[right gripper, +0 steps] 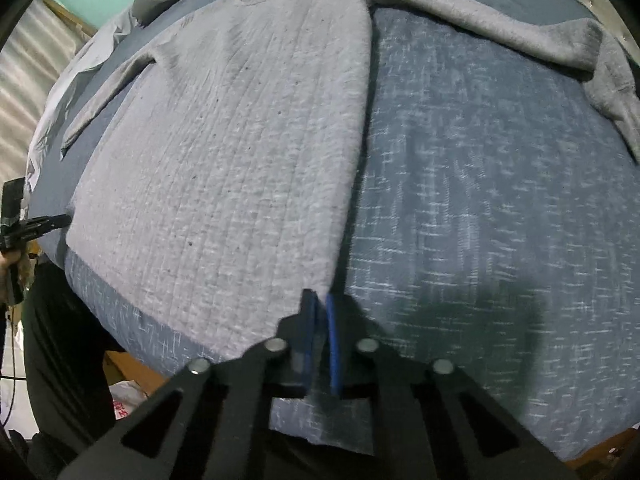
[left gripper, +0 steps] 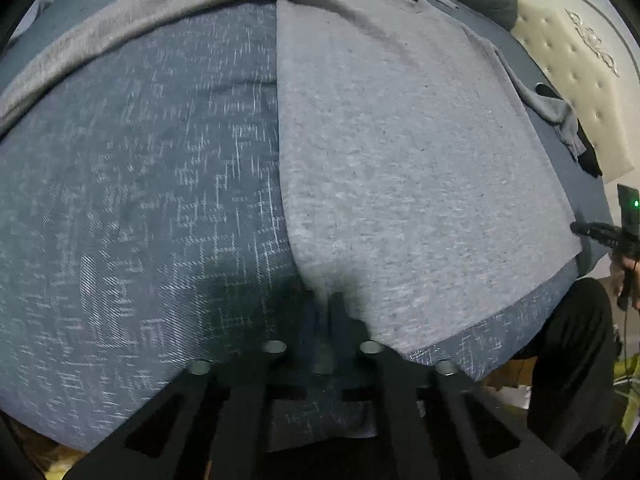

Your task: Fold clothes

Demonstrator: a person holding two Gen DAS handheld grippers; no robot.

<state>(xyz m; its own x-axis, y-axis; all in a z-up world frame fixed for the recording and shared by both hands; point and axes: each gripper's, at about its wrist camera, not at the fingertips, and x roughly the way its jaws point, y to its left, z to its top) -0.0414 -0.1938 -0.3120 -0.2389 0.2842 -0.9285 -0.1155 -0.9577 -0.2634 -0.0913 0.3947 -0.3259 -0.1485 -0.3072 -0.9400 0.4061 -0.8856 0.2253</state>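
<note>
Grey sweater (left gripper: pixel 400 160) lies flat on the bed (left gripper: pixel 140 200), which has a blue cover with white flecks, body folded lengthwise, hem along the bed's near edge.

Left wrist view: left gripper (left gripper: pixel 330 312) points steeply down at the near end of the sweater's fold edge, close to the bed's near edge. Fingers together; tips dark and in their own shadow, so I cannot tell whether they pinch any cloth. One sleeve (left gripper: pixel 120 32) stretches across the far side of the bed toward the left. Only this view shows the cream tufted headboard (left gripper: pixel 568 72) at the far right, and the other gripper (left gripper: pixel 600 232) off the sweater's right hem corner.

Right wrist view: right gripper (right gripper: pixel 320 312) with blue pads, fingers (right gripper: pixel 307 320) nearly together, tips at the sweater's (right gripper: pixel 240 140) hem corner on the fold edge; contact with the cloth unclear. Only this view shows the neckline, the second sleeve (right gripper: pixel 108 92) lying on the left, and the long sleeve's cuff (right gripper: pixel 580 44) near the far right corner. A hand (right gripper: pixel 10 264) holds the left gripper (right gripper: pixel 52 222) off the bed's left edge.
</note>
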